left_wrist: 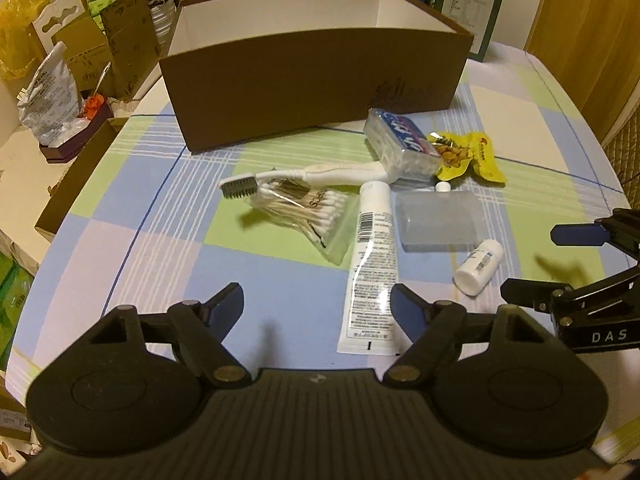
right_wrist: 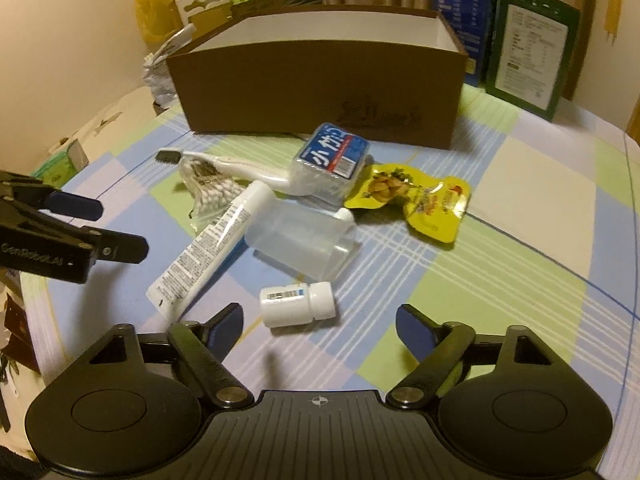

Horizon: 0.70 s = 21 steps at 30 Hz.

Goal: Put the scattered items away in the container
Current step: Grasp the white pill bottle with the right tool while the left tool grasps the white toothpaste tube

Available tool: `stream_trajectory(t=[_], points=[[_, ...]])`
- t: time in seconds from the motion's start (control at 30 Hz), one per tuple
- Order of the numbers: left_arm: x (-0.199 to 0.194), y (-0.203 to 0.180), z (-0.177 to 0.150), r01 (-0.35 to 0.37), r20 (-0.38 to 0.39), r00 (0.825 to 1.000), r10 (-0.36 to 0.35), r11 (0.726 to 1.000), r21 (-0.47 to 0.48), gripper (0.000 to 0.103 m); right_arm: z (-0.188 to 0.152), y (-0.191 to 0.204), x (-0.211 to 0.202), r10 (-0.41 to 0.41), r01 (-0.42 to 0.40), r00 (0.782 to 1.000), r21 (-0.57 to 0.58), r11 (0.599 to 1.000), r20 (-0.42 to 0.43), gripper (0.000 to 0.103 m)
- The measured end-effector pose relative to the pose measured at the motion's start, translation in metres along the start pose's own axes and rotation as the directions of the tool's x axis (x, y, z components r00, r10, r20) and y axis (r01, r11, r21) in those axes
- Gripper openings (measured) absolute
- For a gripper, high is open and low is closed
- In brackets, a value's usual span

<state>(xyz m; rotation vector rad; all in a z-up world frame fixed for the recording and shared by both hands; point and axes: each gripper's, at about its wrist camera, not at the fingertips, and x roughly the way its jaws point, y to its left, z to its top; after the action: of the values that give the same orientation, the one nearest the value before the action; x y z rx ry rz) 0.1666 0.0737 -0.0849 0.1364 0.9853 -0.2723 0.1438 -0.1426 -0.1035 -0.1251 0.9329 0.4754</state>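
An open brown box [left_wrist: 312, 76] [right_wrist: 320, 84] stands at the back of the table. In front lie a white toothbrush [left_wrist: 304, 176] [right_wrist: 224, 164], a bag of cotton swabs [left_wrist: 308, 208] [right_wrist: 212, 192], a white tube [left_wrist: 372, 264] [right_wrist: 212, 248], a clear plastic cup [left_wrist: 438, 220] [right_wrist: 300, 248], a small white bottle [left_wrist: 478, 266] [right_wrist: 296, 304], a clear swab box with a blue label [left_wrist: 400, 148] [right_wrist: 330, 160] and a yellow snack packet [left_wrist: 468, 156] [right_wrist: 416, 200]. My left gripper [left_wrist: 318, 312] [right_wrist: 120, 228] is open and empty, near the tube's end. My right gripper [right_wrist: 320, 328] [left_wrist: 532, 264] is open and empty, just before the bottle.
The table has a checked cloth [left_wrist: 160, 248]. Cartons, bags and a small tray of odds [left_wrist: 68, 120] crowd the left side. A green box [right_wrist: 528, 60] and a blue box [right_wrist: 460, 8] stand behind the brown box at right.
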Motion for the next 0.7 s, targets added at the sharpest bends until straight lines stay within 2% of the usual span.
stream_trajectory(t=[0.53,0.67,0.7], points=[[0.026,0.011,0.009,0.016,-0.044,0.999,-0.016,1.0,0.014,0.076,0.004,0.007,0.029,0.005,-0.006,0.999,-0.033,0.999,-0.033,0.06],[0.03,0.011,0.011,0.026,-0.051,0.998,-0.025,0.999,0.022,0.076,0.004,0.008,0.032,0.012,-0.014,0.999,-0.041,0.999,-0.041,0.045],[0.031,0.011,0.011,0.029,-0.053,0.998,-0.028,0.999,0.025,0.076,0.004,0.007,0.032,0.011,-0.012,0.999,-0.04,0.999,-0.041,0.045]])
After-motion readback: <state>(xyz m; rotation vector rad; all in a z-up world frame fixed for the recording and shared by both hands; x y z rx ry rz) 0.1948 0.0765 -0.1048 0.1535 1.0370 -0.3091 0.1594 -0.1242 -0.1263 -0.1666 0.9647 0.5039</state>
